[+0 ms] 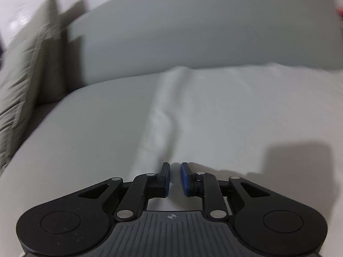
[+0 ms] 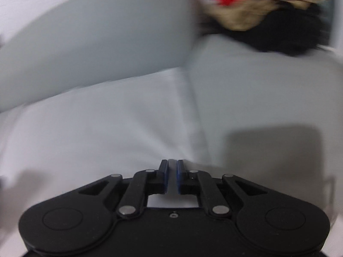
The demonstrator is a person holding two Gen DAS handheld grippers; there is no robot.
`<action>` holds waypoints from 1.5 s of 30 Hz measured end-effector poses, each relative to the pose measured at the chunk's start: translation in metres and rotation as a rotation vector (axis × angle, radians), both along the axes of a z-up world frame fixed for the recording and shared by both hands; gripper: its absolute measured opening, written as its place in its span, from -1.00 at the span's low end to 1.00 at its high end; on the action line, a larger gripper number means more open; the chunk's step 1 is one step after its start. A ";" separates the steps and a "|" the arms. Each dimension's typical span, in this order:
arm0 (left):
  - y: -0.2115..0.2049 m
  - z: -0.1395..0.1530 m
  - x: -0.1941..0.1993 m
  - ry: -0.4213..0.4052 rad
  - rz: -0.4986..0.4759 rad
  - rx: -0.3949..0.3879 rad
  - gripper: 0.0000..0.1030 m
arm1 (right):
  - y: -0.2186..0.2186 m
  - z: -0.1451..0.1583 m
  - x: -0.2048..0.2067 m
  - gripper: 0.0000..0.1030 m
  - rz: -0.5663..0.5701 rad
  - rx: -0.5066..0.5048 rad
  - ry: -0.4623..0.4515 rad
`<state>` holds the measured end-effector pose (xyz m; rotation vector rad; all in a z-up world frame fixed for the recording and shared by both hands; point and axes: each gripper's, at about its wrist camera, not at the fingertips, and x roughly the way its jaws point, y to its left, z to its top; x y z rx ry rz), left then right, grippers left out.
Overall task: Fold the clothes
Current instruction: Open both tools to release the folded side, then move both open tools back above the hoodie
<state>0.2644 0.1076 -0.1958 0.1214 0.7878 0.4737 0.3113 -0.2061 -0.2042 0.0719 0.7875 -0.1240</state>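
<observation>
A white garment (image 1: 214, 111) lies spread on a pale bed, with a raised crease running away from my left gripper (image 1: 175, 166). The left jaws stand narrowly apart with white cloth between the blue pads; they look shut on its edge. In the right wrist view the same white garment (image 2: 120, 124) spreads ahead, its edge running diagonally. My right gripper (image 2: 172, 161) has its jaws close together with white cloth in the gap, pinching the garment's near edge.
A padded pale headboard (image 1: 193, 32) stands behind the bed. A greenish quilted pillow (image 1: 23, 85) leans at the left. A blurred pile of red, tan and black clothes (image 2: 268, 15) lies at the far right on the bed (image 2: 268, 90).
</observation>
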 end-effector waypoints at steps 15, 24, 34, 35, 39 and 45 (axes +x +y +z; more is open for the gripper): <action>-0.009 0.032 0.013 -0.005 -0.276 -0.162 -0.50 | 0.022 0.047 0.015 -0.43 0.264 0.302 0.000; 0.007 0.008 0.063 0.000 -0.028 0.057 -0.60 | 0.010 0.008 0.058 -0.85 0.020 -0.040 -0.071; -0.023 0.014 0.088 -0.031 -0.323 -0.063 -0.65 | 0.066 0.040 0.071 -0.64 0.365 0.238 -0.115; -0.030 0.010 0.092 -0.034 -0.324 -0.001 -0.52 | 0.080 0.037 0.071 -0.65 0.417 0.198 -0.132; 0.004 0.007 0.120 -0.056 -0.088 0.079 -0.55 | 0.091 0.021 0.092 -0.67 0.342 -0.018 -0.192; 0.024 0.006 0.129 -0.079 -0.008 0.052 -0.41 | 0.011 0.018 0.132 -0.82 -0.016 -0.127 -0.179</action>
